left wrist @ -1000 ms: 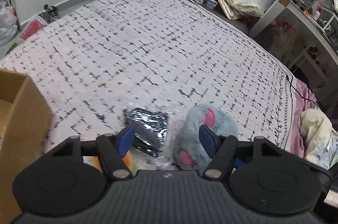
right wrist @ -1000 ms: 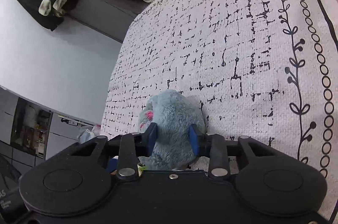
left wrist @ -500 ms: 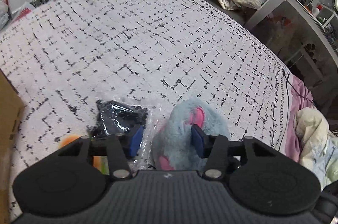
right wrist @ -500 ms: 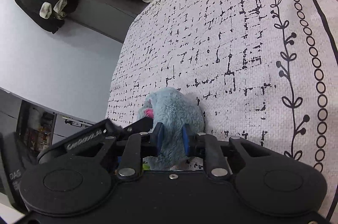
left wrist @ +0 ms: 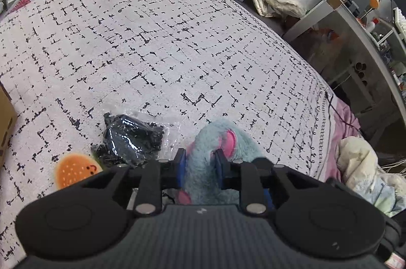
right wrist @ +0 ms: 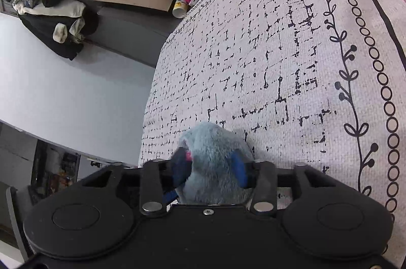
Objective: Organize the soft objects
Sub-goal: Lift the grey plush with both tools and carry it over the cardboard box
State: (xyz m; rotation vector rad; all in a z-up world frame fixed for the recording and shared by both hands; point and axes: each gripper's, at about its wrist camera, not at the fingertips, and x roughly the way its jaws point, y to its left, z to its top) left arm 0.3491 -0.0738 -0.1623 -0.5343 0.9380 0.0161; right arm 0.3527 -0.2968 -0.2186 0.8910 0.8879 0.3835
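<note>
Pinching a fluffy blue-grey plush toy with pink patches (left wrist: 203,155) is what I am doing with the left gripper (left wrist: 200,162) right now; its blue pads are pressing into the fur from both sides, having just been closing on it. I am seeing the toy lying on the white bedspread with the black broken-grid print (left wrist: 152,53), near the bedspread's close edge. Its pile is looking long and shaggy, with one rounded pink patch showing just past the left pads and another pink bit lower down by the gripper body.

I am holding the right gripper (right wrist: 210,167) around the same plush toy (right wrist: 213,149) from another side. Its jaws have just been opening, and the blue fingers (right wrist: 238,167) are standing spread with the furry body between them; the picture is blurring there, so I cannot tell whether they are touching the fur.

Just beside the toy on the bedspread, a crinkly clear plastic bag holding dark fabric (left wrist: 129,139) is lying flat, and beyond that a small orange round plush with a smiling face (left wrist: 76,170) is peeking out beside the left gripper's body.
</note>
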